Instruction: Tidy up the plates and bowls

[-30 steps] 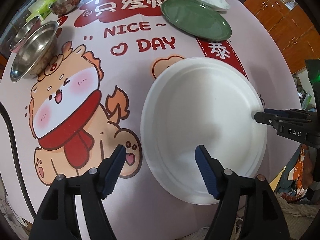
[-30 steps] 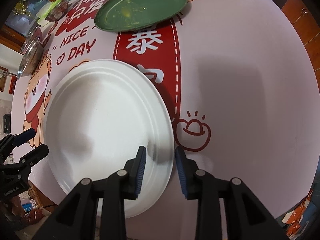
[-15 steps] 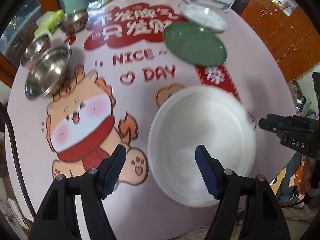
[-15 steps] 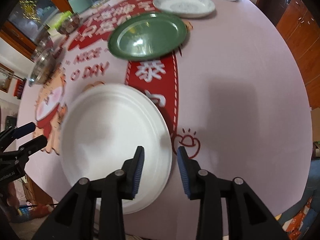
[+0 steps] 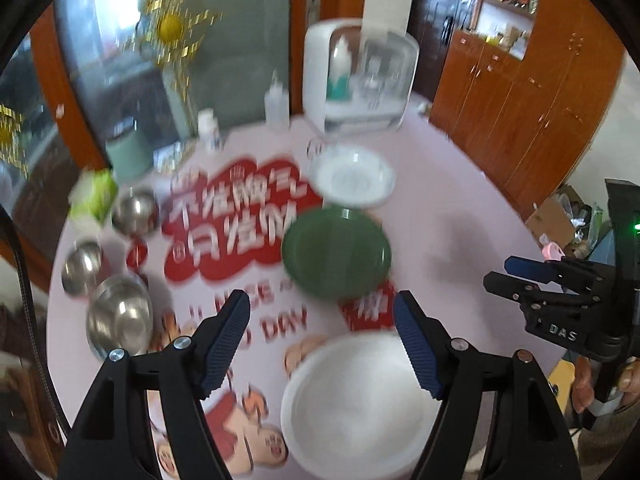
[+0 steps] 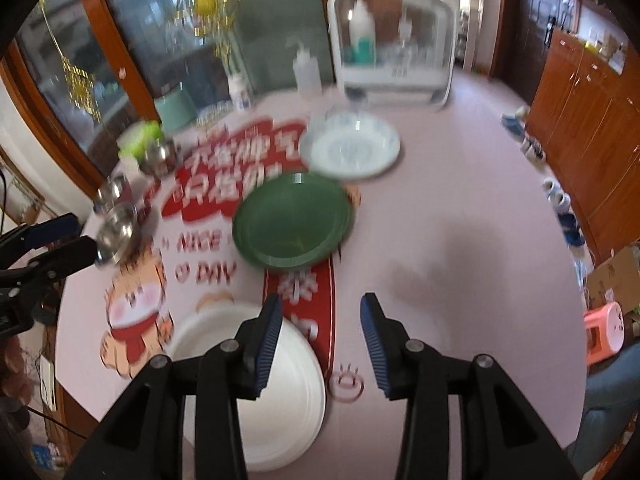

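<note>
A large white plate [image 5: 352, 404] lies on the table's near edge; it also shows in the right wrist view [image 6: 280, 392]. A green plate [image 5: 336, 252] [image 6: 292, 220] lies mid-table, a patterned white plate [image 5: 352, 178] [image 6: 350, 148] behind it. Three steel bowls [image 5: 120, 316] [image 6: 118, 228] sit at the left. My left gripper [image 5: 322, 340] is open and empty, raised above the white plate. My right gripper [image 6: 322, 340] is open and empty, raised above the white plate's right rim. Both views are blurred.
A clear-lidded white dish rack [image 5: 358, 80] [image 6: 394, 44] stands at the table's far edge, with bottles [image 5: 276, 100] and a mint green canister [image 5: 128, 156] to its left. A green box [image 5: 94, 196] sits by the bowls. Wooden cabinets [image 5: 520, 92] line the right.
Both grippers have lifted up and back from the white plate, which stays on the table. The right gripper's jaws have opened wider. The views now take in the whole table and room.
</note>
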Action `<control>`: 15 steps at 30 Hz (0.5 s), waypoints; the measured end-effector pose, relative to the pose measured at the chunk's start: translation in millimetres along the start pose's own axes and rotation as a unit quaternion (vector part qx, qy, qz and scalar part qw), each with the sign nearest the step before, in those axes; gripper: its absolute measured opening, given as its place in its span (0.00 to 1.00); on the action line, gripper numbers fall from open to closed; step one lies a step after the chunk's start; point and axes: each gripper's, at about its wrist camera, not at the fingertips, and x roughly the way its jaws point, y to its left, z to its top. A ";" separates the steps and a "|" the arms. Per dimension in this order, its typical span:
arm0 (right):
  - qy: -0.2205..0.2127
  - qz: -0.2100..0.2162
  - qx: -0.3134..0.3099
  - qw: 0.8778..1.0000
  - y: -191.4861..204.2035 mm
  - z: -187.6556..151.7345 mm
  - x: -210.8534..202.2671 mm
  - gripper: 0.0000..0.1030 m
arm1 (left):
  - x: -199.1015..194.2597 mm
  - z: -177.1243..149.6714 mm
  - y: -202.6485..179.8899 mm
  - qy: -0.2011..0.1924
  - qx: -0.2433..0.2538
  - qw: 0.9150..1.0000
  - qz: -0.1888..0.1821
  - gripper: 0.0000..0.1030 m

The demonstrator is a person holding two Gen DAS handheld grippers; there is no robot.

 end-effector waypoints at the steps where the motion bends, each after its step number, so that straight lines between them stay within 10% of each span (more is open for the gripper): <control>1: -0.013 0.000 0.001 1.000 -2.2 8.1 -6.4 0.40 | -1.3 7.9 -3.1 -0.007 0.004 1.000 0.003 0.71; 15: -0.058 -0.015 0.018 0.998 -27.2 71.1 -4.2 0.40 | 61.5 72.9 0.8 -0.005 0.004 1.000 0.013 0.71</control>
